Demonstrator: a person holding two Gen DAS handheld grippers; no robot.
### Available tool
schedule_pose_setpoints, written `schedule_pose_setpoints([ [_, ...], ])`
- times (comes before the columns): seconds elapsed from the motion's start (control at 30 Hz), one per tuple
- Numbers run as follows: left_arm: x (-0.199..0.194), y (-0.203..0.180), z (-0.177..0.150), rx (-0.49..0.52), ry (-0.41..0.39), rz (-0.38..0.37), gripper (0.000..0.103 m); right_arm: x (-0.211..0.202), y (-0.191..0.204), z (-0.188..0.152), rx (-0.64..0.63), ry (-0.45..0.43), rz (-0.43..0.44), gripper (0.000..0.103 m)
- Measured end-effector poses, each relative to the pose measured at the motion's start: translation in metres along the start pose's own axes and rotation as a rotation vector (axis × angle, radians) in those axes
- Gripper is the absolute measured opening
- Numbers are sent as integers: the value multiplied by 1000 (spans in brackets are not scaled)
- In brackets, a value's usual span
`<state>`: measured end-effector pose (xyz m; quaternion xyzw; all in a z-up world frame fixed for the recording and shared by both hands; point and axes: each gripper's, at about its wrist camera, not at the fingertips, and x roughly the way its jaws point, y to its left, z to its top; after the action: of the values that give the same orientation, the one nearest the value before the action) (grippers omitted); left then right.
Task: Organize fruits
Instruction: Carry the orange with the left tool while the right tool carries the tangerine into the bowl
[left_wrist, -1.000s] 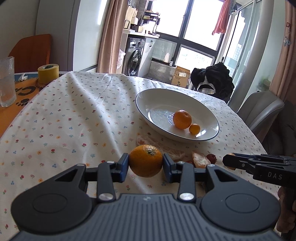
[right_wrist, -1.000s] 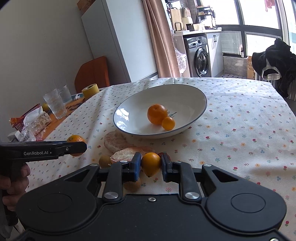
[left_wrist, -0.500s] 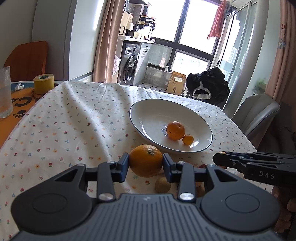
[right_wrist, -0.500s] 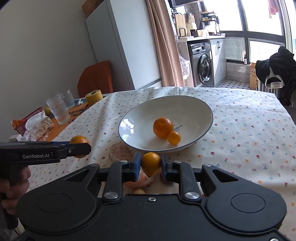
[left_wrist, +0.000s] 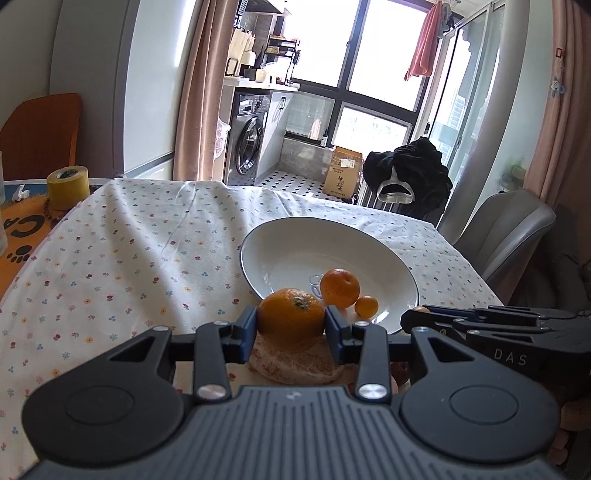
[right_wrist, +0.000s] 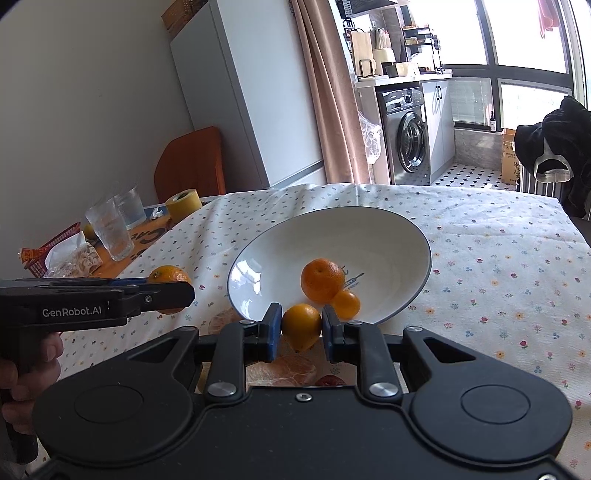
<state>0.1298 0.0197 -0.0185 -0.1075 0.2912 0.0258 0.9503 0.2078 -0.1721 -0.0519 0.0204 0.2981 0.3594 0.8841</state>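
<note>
My left gripper is shut on a large orange, held just short of the near rim of the white bowl. In the right wrist view the same orange shows behind the left gripper's body. My right gripper is shut on a small yellow-orange fruit at the bowl's near rim. Inside the bowl lie a medium orange and a tiny orange fruit. Below both grippers, pieces of peel lie on the cloth.
A flowered cloth covers the table. At the left stand a yellow tape roll, two glasses and snack packets. A small red fruit lies by the peel. A grey chair stands at the right.
Both grippers have risen and moved forward toward the bowl, each still holding its fruit. The loose fruit and peel on the cloth have dropped under the grippers.
</note>
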Motion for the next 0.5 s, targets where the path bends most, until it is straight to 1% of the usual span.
schedule_pose_setpoints([
  [0.27, 15, -5, 7, 9, 10, -1, 38, 11, -8, 8, 14, -4, 11, 22],
  [0.5, 30, -12, 9, 19, 26, -6, 38, 22, -19, 6, 34, 1, 24, 22],
])
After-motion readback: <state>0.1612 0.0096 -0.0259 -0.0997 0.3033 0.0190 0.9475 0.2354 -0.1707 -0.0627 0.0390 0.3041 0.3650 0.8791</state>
